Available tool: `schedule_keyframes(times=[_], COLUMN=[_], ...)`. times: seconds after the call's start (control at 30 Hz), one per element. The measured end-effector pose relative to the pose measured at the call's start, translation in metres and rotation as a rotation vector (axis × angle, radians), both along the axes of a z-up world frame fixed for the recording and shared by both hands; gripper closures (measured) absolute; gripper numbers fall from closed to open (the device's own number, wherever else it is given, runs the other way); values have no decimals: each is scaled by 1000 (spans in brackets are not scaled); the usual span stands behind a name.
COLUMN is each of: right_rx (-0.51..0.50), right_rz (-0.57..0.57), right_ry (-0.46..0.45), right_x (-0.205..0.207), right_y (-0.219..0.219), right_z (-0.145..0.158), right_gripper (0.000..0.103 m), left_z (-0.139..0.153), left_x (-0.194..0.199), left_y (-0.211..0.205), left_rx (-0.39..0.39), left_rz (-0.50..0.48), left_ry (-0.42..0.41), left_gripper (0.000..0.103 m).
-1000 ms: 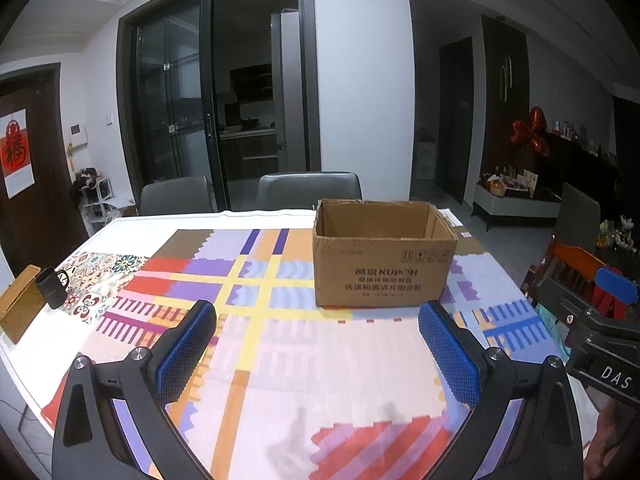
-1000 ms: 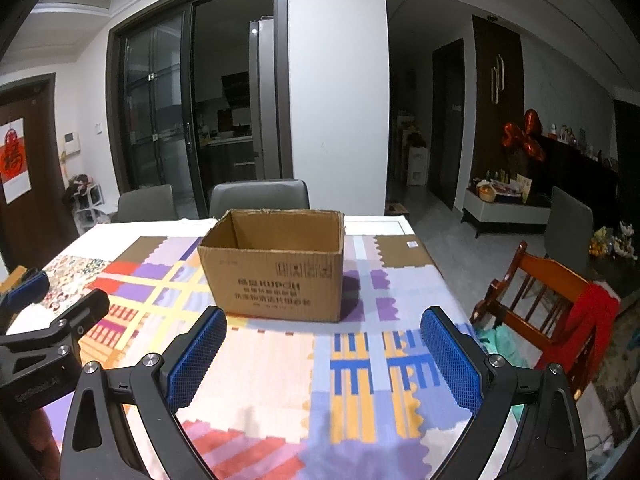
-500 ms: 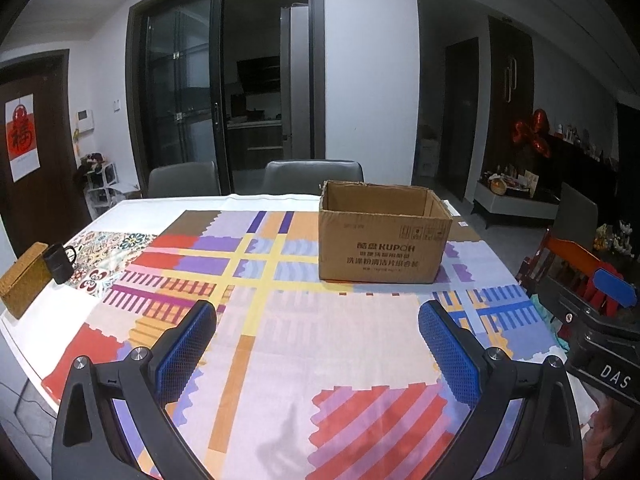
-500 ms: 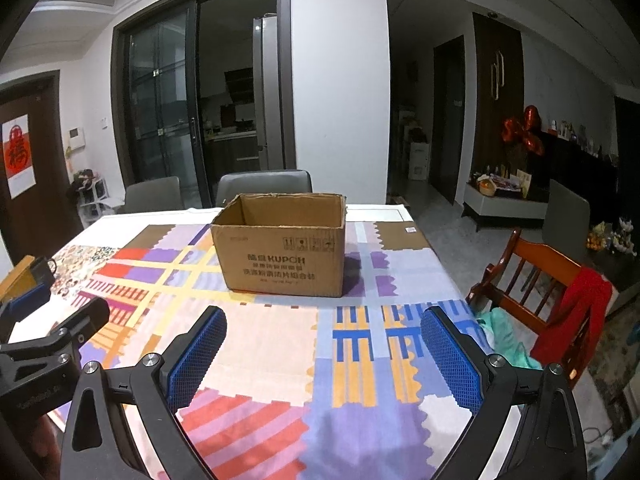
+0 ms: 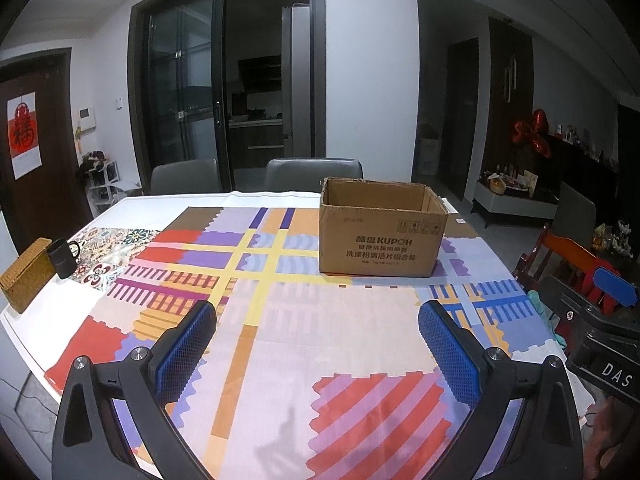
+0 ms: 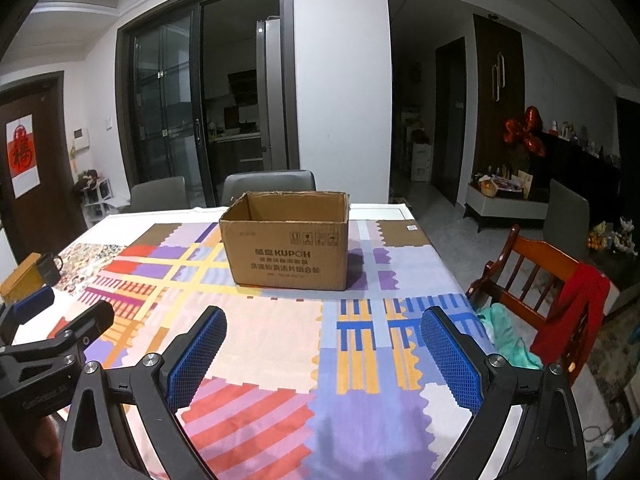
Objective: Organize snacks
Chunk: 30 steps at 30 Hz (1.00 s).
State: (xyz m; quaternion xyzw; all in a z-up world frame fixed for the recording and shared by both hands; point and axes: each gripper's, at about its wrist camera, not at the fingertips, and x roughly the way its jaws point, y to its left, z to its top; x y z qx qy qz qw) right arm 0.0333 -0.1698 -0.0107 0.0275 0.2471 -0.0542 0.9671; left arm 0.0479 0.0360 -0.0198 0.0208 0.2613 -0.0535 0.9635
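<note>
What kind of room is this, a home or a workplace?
Most likely a home dining room: a table under a patchwork tablecloth with grey dining chairs behind it, a kitchen beyond sliding glass doors, and a sideboard of ornaments.

A home dining room is showing here. Grey dining chairs (image 5: 314, 172) are standing at the far tabletop (image 5: 280, 344) edge, and glass sliding doors (image 5: 184, 92) behind are opening onto a kitchen.

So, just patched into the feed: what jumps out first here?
The open cardboard box sits alone mid-table on the loud patchwork tablecloth, with no snacks in sight. Both the left gripper and right gripper hang open above the near edge; a dark mug stands far left.
</note>
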Motion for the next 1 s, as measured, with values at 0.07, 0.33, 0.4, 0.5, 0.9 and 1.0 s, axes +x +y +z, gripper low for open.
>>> schedule_keyframes(times=[0.07,0.33,0.4,0.5,0.9,1.0], right_rx=[2,-1,2,0,-3,-2], right_rz=[0,-3,-3,-3,-9,-8], right_ry=[0,-4,-4,-3,-6,-6], right_x=[-1,-2,-2,-2,-3,-3], right_y=[-1,0,0,-1,-1,-1], right_z=[0,1,1,1,3,3], right_gripper=[4,4,4,4,4,4], left_z=[1,3,3,3,4,4], left_x=[-1,-2,-2,-2,-2,-2], left_y=[-1,-3,-2,-2,-1,0], left_rx=[2,8,9,8,9,10], left_rz=[1,3,2,4,11,10], left_ry=[-6,-10,-11,-11,-15,-14], left_gripper=[0,0,0,0,0,0])
